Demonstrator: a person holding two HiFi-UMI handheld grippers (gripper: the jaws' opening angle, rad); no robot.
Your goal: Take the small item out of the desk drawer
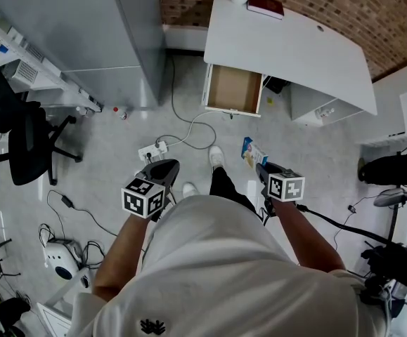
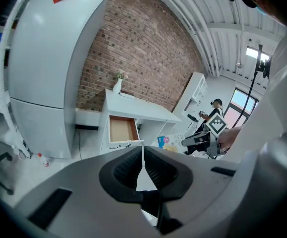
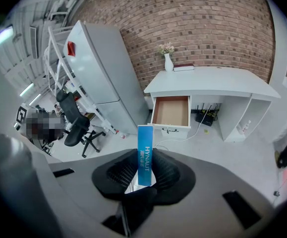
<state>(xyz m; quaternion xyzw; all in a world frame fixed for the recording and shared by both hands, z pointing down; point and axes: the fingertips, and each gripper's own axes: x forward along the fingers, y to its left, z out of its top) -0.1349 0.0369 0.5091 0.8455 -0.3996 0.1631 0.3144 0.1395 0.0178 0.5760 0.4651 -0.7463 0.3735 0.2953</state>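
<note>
Clamped upright between the right gripper's partly closed jaws is a slim blue box, its lower end pinched by the pads and its top standing clear above them at the centre of the right gripper view. The left gripper has its jaws together on nothing. Beyond the box, upper centre, the desk drawer hangs open with its bare brown bottom showing, under the white desk; a vase stands on top. Both grippers are well apart from the desk. By my reading, the taking-out is done. What follows calls for a steady grip, since the tall box could pivot, and a clear spot to set it down.
</note>
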